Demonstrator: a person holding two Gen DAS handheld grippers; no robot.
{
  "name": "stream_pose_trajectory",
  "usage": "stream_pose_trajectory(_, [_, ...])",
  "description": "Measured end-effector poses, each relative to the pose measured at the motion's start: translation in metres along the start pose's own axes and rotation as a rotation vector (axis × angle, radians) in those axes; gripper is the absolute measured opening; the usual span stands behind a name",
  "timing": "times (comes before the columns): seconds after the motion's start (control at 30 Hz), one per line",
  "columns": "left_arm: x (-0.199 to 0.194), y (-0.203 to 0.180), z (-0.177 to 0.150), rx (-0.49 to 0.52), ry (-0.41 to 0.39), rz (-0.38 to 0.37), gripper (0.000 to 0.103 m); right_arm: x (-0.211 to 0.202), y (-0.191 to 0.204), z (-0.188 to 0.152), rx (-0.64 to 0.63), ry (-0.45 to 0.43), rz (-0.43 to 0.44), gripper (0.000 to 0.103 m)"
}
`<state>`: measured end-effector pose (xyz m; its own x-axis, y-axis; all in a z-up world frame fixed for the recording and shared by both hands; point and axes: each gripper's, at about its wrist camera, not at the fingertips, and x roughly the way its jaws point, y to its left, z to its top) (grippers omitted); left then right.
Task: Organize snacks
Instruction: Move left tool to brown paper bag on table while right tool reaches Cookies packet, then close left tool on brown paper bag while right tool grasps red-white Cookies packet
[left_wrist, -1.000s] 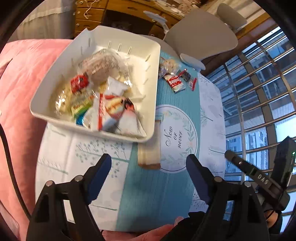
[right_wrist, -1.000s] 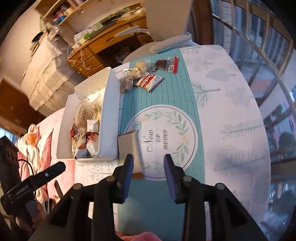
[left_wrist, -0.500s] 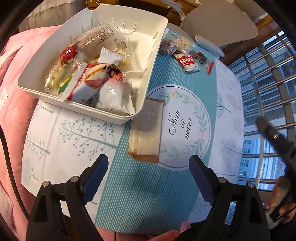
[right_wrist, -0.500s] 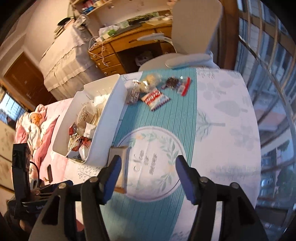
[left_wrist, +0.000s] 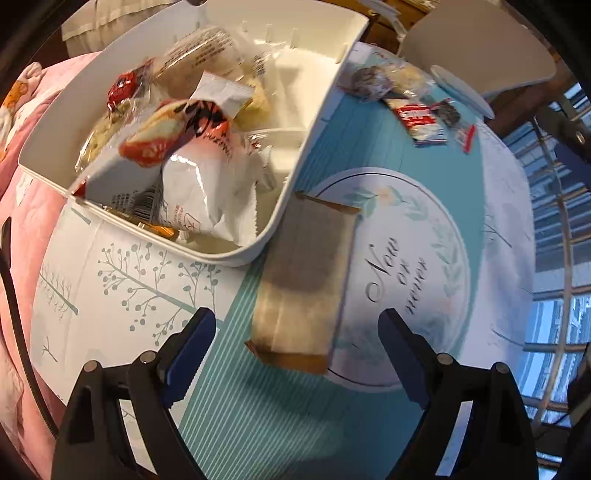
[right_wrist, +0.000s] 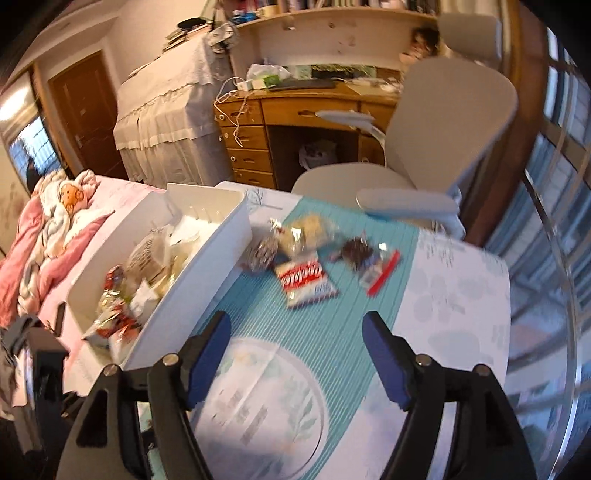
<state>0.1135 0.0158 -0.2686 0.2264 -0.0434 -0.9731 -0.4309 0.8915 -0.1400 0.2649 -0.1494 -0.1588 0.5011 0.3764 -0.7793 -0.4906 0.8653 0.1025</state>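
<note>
A white bin (left_wrist: 317, 107) (right_wrist: 210, 258) holds several snack packets on the table's left side. A flat brown packet (left_wrist: 306, 280) lies on the cloth beside the bin's near corner. My left gripper (left_wrist: 295, 343) is open and empty just above and in front of this packet. Loose snacks lie at the far end: a red-and-white packet (left_wrist: 421, 120) (right_wrist: 306, 282), a dark cookie packet (right_wrist: 356, 251), a pale cookie packet (right_wrist: 310, 230) and a red-edged sachet (right_wrist: 382, 275). My right gripper (right_wrist: 295, 343) is open and empty, short of them.
The round table has a teal and white cloth (left_wrist: 402, 280) (right_wrist: 332, 332). A grey chair (right_wrist: 424, 155) stands past the far edge, a wooden desk (right_wrist: 295, 122) behind it. A pink bed (right_wrist: 55, 229) lies left of the table. Window railing runs along the right.
My left gripper has come down and closer to the brown packet. My right gripper has opened wider, tilted up and moved forward toward the loose snacks at the far end.
</note>
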Motion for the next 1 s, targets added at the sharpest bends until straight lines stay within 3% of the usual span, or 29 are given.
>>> stream_pose_trajectory(0.27, [0.028,-0.003,-0.005,0.024,0.017,0.042,0.089,0.072,0.001,-0.001,-0.075,-0.054,-0.016,0.075])
stream_pose_trajectory(0.53, [0.045,-0.018,-0.001,0.101,0.022,0.081,0.089,0.129,0.014,-0.021,-0.226,-0.094,-0.128,0.075])
stream_pose_trajectory(1.0, [0.067,-0.022,0.022,0.088,0.018,0.128,0.088,0.165,0.001,-0.02,-0.179,0.006,-0.096,0.075])
